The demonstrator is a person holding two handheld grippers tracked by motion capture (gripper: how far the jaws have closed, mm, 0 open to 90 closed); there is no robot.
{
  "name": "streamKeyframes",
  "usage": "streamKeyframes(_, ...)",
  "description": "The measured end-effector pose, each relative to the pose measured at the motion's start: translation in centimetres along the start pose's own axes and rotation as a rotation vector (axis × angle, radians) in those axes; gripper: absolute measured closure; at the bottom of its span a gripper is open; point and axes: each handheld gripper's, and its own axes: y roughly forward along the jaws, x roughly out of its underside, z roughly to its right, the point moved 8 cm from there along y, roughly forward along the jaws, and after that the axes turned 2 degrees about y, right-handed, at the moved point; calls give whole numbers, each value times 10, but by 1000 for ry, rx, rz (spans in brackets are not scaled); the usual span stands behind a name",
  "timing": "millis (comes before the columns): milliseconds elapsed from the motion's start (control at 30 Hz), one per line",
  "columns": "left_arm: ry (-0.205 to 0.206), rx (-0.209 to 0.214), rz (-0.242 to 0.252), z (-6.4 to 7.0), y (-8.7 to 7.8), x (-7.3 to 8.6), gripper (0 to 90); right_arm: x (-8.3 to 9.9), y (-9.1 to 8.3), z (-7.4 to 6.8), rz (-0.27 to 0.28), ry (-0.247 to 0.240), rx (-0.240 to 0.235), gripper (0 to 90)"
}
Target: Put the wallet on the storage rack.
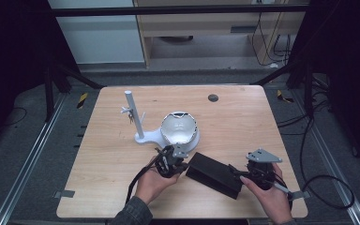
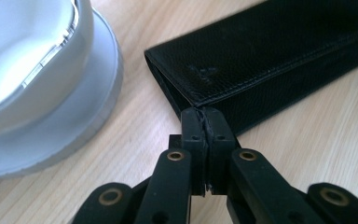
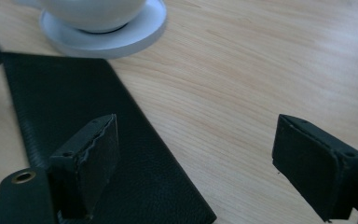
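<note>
At the table's [image 1: 122,192] 10 o'clock you have a white post [image 1: 134,115] standing upright on a flat white base [image 1: 151,137], with small prongs sticking out partway up. The same base carries a shiny bowl [image 1: 180,127] just to the post's right, near the table's centre; in your left gripper view the bowl [image 2: 25,56] sits at 10 o'clock, well clear of the jaws.

Your left hand [image 1: 153,182] comes in from 6 o'clock, holding the left gripper [image 1: 182,165] just below the bowl. Its jaws are clenched together, with no gap between the pads, and their tips sit against the near corner of the black case [image 2: 270,60]. Whether a sliver of the case's edge is pinched between them cannot be told; the pads look closed on themselves.

The case [image 1: 214,175] lies flat on the wood at about 5 o'clock from the bowl, running slantwise between your two grippers, its left end at the left gripper and its right end toward your right hand [image 1: 272,197].

Your right gripper [image 1: 236,172] is at the table's 5 o'clock, released: in the right gripper view its pads [image 3: 100,154] stand wide apart, one hovering over the case [image 3: 74,116], the other over bare wood. A dark round spot [image 1: 213,98] sits at the table's 1 o'clock.
</note>
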Motion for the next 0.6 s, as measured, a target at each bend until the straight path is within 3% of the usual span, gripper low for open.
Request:
streamKeyframes(67, -8, 0, 11, -1, 0, -3, 883, -3, -4, -2, -10, -20, -6, 152)
streamKeyframes(100, -18, 15, 13, -2, 2, -7, 883, -8, -11, -7, -34, -64, -25, 153)
streamKeyframes(167, -13, 13, 14, -3, 2, -11, 883, -11, -16, -13, -61, -106, -49, 155)
streamKeyframes(300, -13, 11, 24, -7, 1, -18, 882, -15, -20, -22, -84, -142, -88, 157)
streamKeyframes(333, -17, 14, 29, -9, 0, -23, 881, -18, -21, -29, -97, -152, -122, 158)
streamKeyframes(433, -24, 12, 33, -10, 1, -27, 874, -19, -20, -31, -110, -162, -140, 158)
streamKeyframes(600, 4, -3, 8, -14, 1, -34, 872, -20, -18, -30, -143, -153, -192, 146)
